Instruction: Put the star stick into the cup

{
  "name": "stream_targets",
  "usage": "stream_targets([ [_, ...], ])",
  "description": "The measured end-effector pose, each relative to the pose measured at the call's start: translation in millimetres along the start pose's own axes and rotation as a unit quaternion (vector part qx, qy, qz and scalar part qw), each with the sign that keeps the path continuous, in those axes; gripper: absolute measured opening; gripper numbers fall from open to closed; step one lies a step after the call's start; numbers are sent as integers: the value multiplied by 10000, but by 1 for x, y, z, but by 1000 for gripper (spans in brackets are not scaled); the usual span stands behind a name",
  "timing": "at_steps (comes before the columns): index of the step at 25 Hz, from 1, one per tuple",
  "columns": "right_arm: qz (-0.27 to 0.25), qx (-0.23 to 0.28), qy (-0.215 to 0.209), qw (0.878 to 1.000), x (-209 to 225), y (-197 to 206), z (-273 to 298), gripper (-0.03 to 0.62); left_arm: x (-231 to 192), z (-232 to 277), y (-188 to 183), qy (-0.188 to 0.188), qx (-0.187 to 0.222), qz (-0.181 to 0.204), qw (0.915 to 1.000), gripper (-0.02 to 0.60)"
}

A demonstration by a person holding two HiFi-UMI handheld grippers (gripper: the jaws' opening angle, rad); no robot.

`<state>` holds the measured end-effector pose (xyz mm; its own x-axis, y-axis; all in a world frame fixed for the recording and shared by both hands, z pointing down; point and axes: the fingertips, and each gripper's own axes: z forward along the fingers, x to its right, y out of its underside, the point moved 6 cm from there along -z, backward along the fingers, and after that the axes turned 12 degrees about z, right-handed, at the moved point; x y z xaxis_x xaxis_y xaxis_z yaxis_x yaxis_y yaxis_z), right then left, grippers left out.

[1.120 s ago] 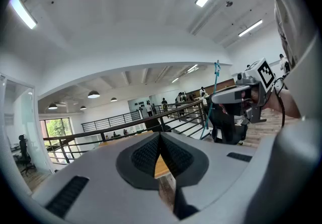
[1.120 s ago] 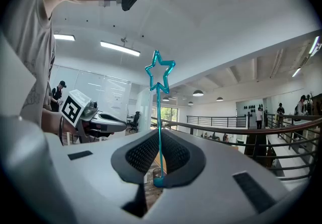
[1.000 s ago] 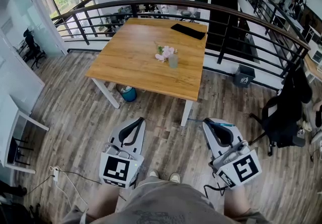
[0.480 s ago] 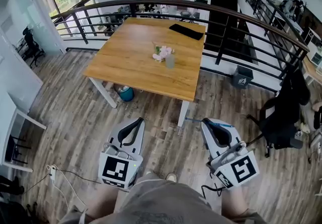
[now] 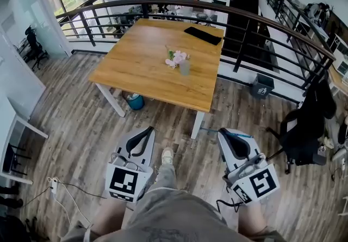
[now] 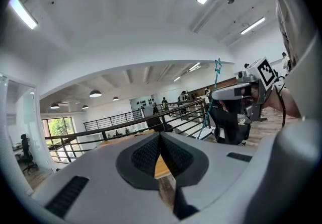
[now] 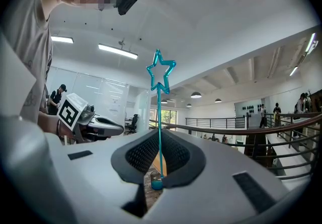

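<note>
Carrying the stick toward the table is the step in hand. The left gripper (image 5: 145, 133) has its jaws together on nothing, while the right gripper (image 5: 227, 136) pinches the teal star stick (image 7: 159, 117) upright. The next move likely calls for reaching the cup (image 5: 185, 67) on the far table (image 5: 141, 67).

We noted the left gripper (image 6: 160, 135) with its jaws together, tips meeting, nothing between them. Below the tips, a strip of wooden table (image 6: 161, 163) showed through the gap. At right, the star stick (image 6: 214, 86) rose tilted from the right gripper (image 6: 217, 96), star uppermost. A dark railing (image 6: 121, 128) ran behind.
</note>
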<state>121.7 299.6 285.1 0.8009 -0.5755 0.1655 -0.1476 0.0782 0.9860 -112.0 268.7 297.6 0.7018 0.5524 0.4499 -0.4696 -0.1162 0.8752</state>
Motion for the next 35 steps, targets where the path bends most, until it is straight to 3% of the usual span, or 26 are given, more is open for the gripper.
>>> stream_targets([
  [9, -74, -66, 60, 9999, 33, 6, 49, 41, -28, 53, 14, 24, 146, -138, 9998, 17],
  [16, 40, -130, 260, 9996, 70, 4, 110, 41, -69, 112, 28, 316, 101, -44, 9994, 17],
  [29, -17, -466, 543, 9974, 139, -8, 260, 41, -180, 240, 62, 713, 76, -25, 9974, 17],
  [35, -45, -479, 689, 9965, 166, -15, 323, 41, -240, 295, 73, 696, 220, -20, 9973, 17],
])
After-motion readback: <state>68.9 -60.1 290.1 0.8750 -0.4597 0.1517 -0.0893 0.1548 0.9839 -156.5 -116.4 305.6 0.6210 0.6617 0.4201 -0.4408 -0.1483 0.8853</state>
